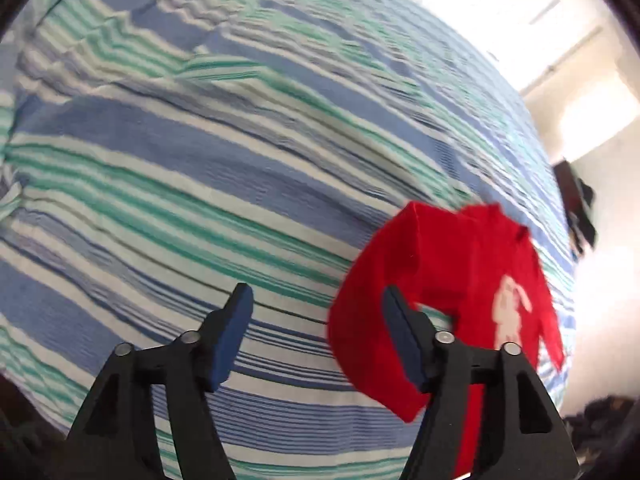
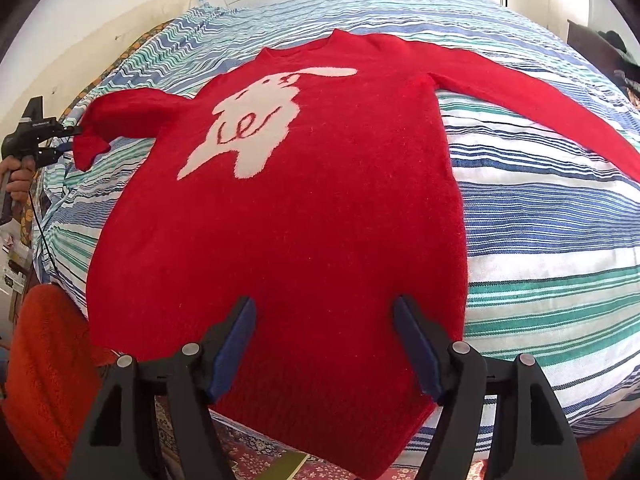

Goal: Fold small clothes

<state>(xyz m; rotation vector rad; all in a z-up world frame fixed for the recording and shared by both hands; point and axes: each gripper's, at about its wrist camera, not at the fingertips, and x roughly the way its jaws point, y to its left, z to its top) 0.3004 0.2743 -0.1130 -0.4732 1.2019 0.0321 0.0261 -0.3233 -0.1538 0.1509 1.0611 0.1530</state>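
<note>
Red sweater (image 2: 304, 208) flat on striped bedspread (image 2: 540, 208), unfolded. Left gripper (image 1: 318, 320) released beside cuff; right gripper (image 2: 324, 340) released over hem. Next: pinch sleeve, fold inward.

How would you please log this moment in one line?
red sweater: flat on striped bedspread | left gripper: open, beside sleeve | right gripper: open over hem | fold: not begun

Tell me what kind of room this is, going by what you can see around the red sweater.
Most likely a bedroom. The red sweater is spread on a bed under a blue, green and white striped cover, with a patterned rug on the floor below and plain white walls behind.
</note>
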